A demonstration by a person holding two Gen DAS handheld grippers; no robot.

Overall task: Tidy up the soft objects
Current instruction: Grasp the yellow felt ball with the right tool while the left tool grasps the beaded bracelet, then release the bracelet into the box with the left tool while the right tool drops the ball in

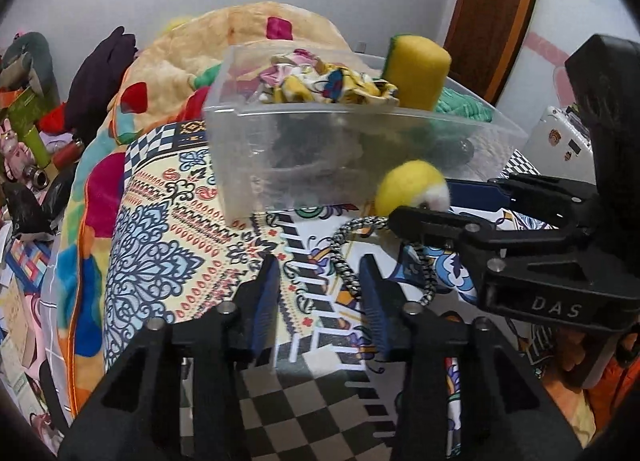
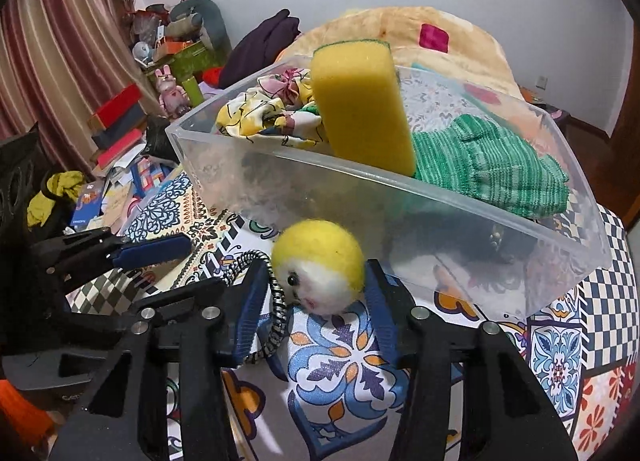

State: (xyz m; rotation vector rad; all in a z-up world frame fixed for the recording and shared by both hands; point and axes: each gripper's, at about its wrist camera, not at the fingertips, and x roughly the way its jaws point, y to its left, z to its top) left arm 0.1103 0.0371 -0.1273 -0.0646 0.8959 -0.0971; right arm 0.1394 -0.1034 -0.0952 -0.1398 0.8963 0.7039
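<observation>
My left gripper [image 1: 320, 301] sits low over the patterned cloth [image 1: 160, 221], jaws apart, nothing between them except a stretch of the braided cord [image 1: 344, 261] lying on the cloth; I can't tell if the right-hand finger touches the cord. The right wrist camera picks up that gripper [image 2: 120, 257] at far left, one blue pad [image 2: 156, 251] pointing toward the ball. Behind it, the room's left side is clutter: books [image 2: 116, 129], a pink bunny toy [image 2: 170, 89], curtains [image 2: 52, 61]. Centre: the yellow-and-white felt ball [image 2: 320, 265] with a small black eye rests on the cloth just in front of the clear plastic bin [image 2: 500, 269], cord running off its left side. My right gripper [image 2: 316, 313] brackets the ball, jaws spread; the right-hand pad is at the ball's edge and the left-hand one is against the cord, so it's not clamped. From the left wrist camera the right gripper [image 1: 420, 201] comes in from the right, ball [image 1: 412, 185] at its tip. The bin [image 1: 256, 165] holds a floral fabric piece [image 2: 264, 117] at left, a yellow sponge [image 2: 360, 109] standing upright in the middle, and a green knit cloth [image 2: 488, 165] at right. A blanket [image 2: 440, 37] is heaped behind the bin.
</observation>
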